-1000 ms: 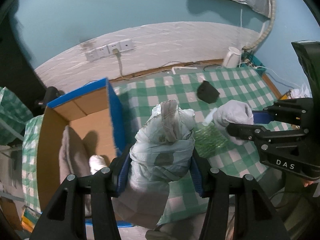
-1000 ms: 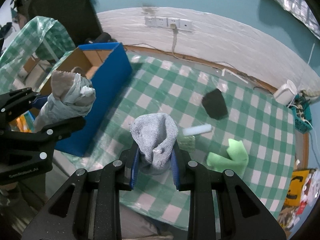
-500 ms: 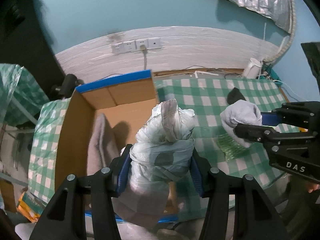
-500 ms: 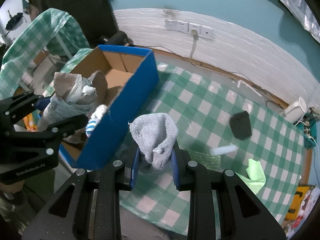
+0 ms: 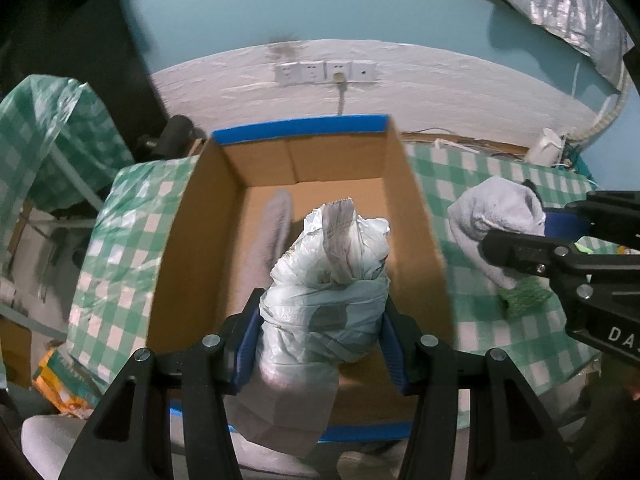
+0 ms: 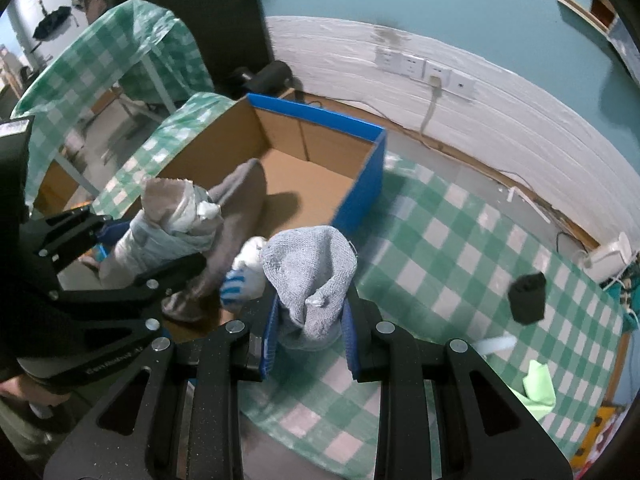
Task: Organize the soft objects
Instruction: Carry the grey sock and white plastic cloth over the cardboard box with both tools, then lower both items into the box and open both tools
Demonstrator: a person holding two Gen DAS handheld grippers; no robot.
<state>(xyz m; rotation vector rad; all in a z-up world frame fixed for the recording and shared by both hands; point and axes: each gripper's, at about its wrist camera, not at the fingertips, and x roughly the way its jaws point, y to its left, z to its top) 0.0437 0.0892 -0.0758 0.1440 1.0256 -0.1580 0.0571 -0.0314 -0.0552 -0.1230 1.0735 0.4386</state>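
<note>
My left gripper [image 5: 320, 332] is shut on a pale plastic-wrapped bundle [image 5: 328, 280] and holds it above the open blue cardboard box [image 5: 300, 126]; it also shows in the right wrist view [image 6: 168, 228]. My right gripper [image 6: 310, 320] is shut on a grey towel [image 6: 312, 272], just right of the box's blue wall [image 6: 362, 188]. The towel also shows in the left wrist view [image 5: 492, 216]. Inside the box lie a grey cloth [image 6: 236, 216] and a white and blue striped sock [image 6: 244, 276].
On the green checked tablecloth [image 6: 452, 248] lie a black soft item [image 6: 528, 298], a white tube [image 6: 494, 344] and a light green cloth [image 6: 540, 386]. A green textured piece [image 5: 524, 296] lies under the right gripper. Wall sockets [image 5: 326, 74] are behind the box.
Both grippers have moved left with their loads. The left gripper's bundle is now over the box's middle, and the right gripper's towel has come up beside the box's right wall.
</note>
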